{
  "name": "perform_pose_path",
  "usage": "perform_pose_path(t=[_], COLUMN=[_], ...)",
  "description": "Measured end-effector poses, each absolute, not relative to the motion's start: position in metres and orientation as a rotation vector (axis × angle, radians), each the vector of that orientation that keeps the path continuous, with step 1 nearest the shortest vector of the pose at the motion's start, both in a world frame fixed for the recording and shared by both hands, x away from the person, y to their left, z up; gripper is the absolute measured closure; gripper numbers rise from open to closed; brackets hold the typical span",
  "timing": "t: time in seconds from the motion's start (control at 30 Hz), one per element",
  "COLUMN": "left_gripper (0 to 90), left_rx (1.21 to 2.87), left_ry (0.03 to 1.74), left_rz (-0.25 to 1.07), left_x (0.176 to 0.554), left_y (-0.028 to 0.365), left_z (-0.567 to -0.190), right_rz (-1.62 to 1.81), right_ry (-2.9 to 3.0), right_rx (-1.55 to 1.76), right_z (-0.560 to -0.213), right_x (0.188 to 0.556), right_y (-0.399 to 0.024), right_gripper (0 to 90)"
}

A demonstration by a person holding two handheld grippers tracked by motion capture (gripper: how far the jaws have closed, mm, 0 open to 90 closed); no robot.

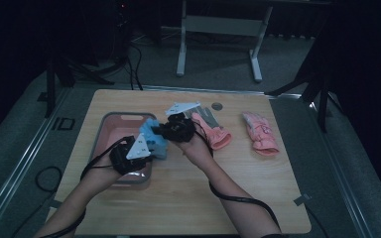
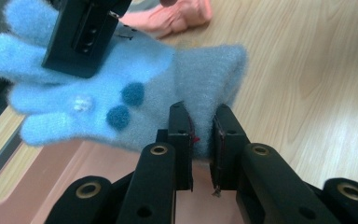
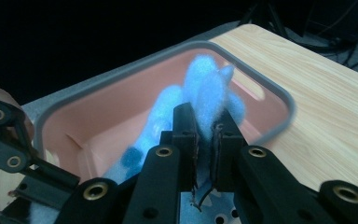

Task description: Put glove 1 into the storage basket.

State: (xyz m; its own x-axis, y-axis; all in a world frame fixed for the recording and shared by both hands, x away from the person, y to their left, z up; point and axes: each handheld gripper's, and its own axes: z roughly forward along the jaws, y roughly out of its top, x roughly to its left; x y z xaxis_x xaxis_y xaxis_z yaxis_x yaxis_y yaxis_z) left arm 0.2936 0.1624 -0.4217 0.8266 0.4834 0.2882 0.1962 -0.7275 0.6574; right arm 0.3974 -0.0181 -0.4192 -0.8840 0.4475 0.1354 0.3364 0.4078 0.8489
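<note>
The fluffy light-blue knitted glove [image 1: 155, 140] hangs stretched between both tools, over the right edge of the pink plastic tub with a grey rim [image 1: 110, 119] on the wooden table [image 1: 188, 198]. The left gripper [image 2: 202, 135] pinches the glove's cuff — jaws nearly together. The right gripper [image 3: 206, 133] clamps the finger end just as tightly. Two pink gloves [image 1: 260, 131] lie further right — well apart.

The blue glove [image 2: 121, 88] is fluffy knit, light blue with two darker blue dots (plus a small pale patch). It hangs stretched out in the air over the right rim of the pink bin [image 1: 110, 130], fingers spread, cuff pinched.
</note>
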Motion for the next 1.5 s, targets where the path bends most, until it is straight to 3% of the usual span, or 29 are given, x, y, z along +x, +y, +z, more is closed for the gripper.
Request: perform_pose_path(t=[0.47, 0.93, 1.23, 1.33, 1.4, 1.5], left_gripper=[80.9, 80.3, 75.2, 67.7, 56.7, 54.8], left_rx=[2.436, 2.571, 2.571, 2.547, 2.546, 2.526], left_ry=[0.631, 0.713, 0.816, 0.852, 0.850, 0.866], left_rz=[0.564, 0.531, 0.401, 0.326, 0.313, 0.325], left_x=[0.301, 0.316, 0.329, 0.331, 0.331, 0.330], left_y=[0.214, 0.212, 0.212, 0.212, 0.212, 0.212], left_z=[-0.448, -0.471, -0.481, -0.484, -0.487, -0.488], right_rz=[1.499, 1.213, 0.922, 0.868, 0.864, 0.910], right_ry=[2.618, 2.685, 2.774, 2.806, 2.790, 2.767], right_rx=[0.764, 0.798, 0.857, 0.871, 0.877, 0.881], right_z=[-0.447, -0.481, -0.488, -0.488, -0.487, -0.486], right_x=[0.408, 0.414, 0.423, 0.425, 0.425, 0.424], right_y=[0.046, 0.082, 0.107, 0.111, 0.112, 0.111], right_gripper=[82.6, 82.5, 81.5, 74.4, 61.7, 51.1])
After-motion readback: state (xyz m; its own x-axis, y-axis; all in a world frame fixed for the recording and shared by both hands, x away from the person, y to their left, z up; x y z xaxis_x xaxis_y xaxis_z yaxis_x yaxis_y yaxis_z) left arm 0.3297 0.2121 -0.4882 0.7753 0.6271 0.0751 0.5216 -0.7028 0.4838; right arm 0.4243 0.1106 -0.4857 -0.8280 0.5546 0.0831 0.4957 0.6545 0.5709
